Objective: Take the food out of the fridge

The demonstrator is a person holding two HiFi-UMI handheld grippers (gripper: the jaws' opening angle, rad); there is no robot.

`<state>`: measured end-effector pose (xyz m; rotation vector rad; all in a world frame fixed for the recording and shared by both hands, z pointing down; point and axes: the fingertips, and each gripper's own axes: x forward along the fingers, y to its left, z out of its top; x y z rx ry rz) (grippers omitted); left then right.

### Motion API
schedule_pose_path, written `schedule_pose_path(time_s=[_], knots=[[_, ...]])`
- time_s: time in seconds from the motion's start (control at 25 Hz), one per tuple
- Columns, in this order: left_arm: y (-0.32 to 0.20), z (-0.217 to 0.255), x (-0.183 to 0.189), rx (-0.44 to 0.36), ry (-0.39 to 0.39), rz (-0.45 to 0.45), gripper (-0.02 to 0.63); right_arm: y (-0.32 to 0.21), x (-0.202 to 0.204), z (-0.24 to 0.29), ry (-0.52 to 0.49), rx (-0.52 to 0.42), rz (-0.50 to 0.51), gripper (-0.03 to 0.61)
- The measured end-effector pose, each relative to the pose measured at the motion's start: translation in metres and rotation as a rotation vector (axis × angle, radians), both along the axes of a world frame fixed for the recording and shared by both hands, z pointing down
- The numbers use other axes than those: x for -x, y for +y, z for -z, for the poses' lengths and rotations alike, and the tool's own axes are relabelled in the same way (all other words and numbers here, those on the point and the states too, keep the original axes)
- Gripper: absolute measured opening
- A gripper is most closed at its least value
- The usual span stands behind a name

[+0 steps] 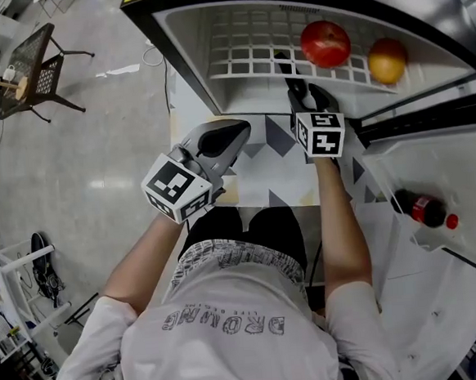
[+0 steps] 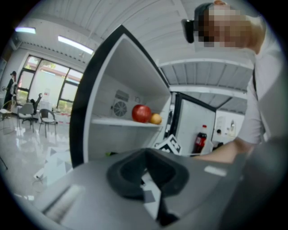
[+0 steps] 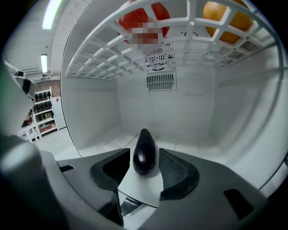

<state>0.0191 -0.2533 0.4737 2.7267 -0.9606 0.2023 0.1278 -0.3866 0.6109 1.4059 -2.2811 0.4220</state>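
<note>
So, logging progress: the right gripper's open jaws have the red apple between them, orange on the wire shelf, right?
No. The right gripper view shows a dark eggplant between the right gripper's open jaws; the red apple sits on the wire shelf too, beside the orange.

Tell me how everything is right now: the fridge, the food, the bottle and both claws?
Fridge: its door stands open.
Apple: whole, resting on the wire shelf.
Orange: whole, on the same shelf beside the apple.
Eggplant: lying below that shelf, between the right claw's jaws.
Bottle: capped, standing in the door.
Left claw: shut, empty, outside the fridge.
Right claw: open, inside the fridge, around the eggplant.
</note>
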Motion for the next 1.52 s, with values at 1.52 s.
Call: schedule_pose_path(time_s=[1.52], knots=[[0.051, 0.078, 0.011, -0.034, 0.027, -0.095, 0.006, 0.111, -0.006, 0.071, -0.048, 0.054, -0.121, 0.166]])
